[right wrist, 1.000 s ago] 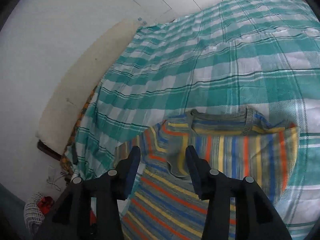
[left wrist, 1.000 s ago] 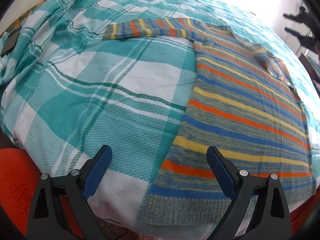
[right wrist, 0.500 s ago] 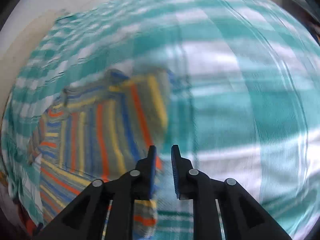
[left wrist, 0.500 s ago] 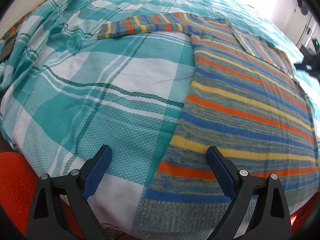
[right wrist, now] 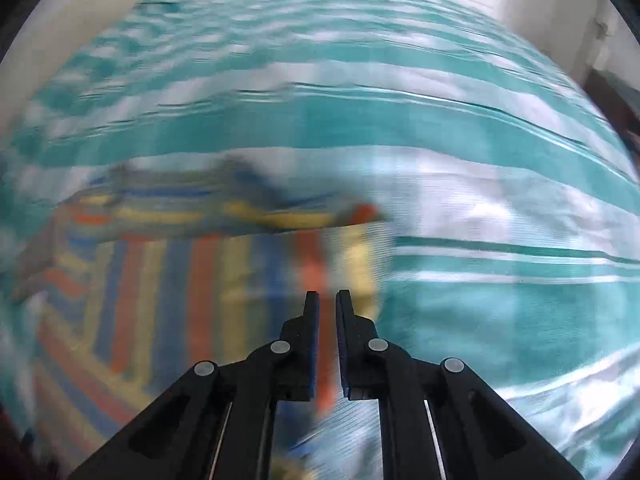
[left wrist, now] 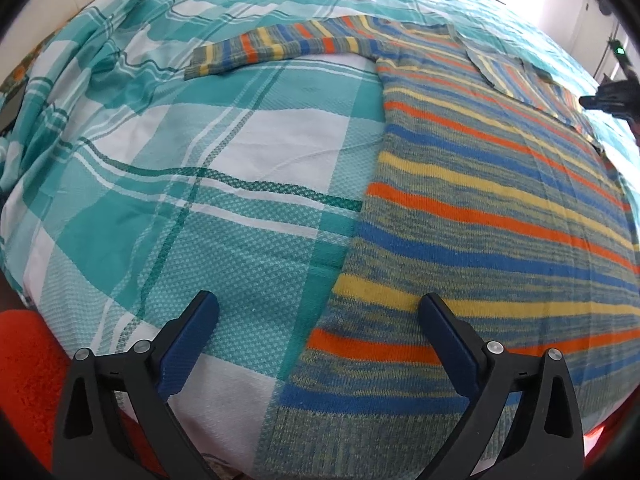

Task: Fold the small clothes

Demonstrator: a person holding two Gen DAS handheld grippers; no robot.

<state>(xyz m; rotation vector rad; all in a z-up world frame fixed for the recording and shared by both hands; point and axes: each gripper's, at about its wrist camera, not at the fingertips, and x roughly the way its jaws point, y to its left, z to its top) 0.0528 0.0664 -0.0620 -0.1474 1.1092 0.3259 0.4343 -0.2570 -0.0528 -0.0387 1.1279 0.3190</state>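
Sweater (left wrist: 500, 216) lies flat at our bed's (left wrist: 248, 152) near edge, left gripper (left wrist: 318, 312) spread wide over its hem, right gripper (right wrist: 327, 308) nearly closed, grasp undeterminable.

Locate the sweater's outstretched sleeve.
In the left wrist view, the sleeve lies flat on the checked bedspread, upper centre, stretching leftward from the striped sweater.

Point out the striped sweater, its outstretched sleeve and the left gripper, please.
striped sweater (left wrist: 500, 216), left wrist view, middle of body.
outstretched sleeve (left wrist: 280, 46), left wrist view, mid-length.
left gripper (left wrist: 320, 320), left wrist view, between open fingertips.
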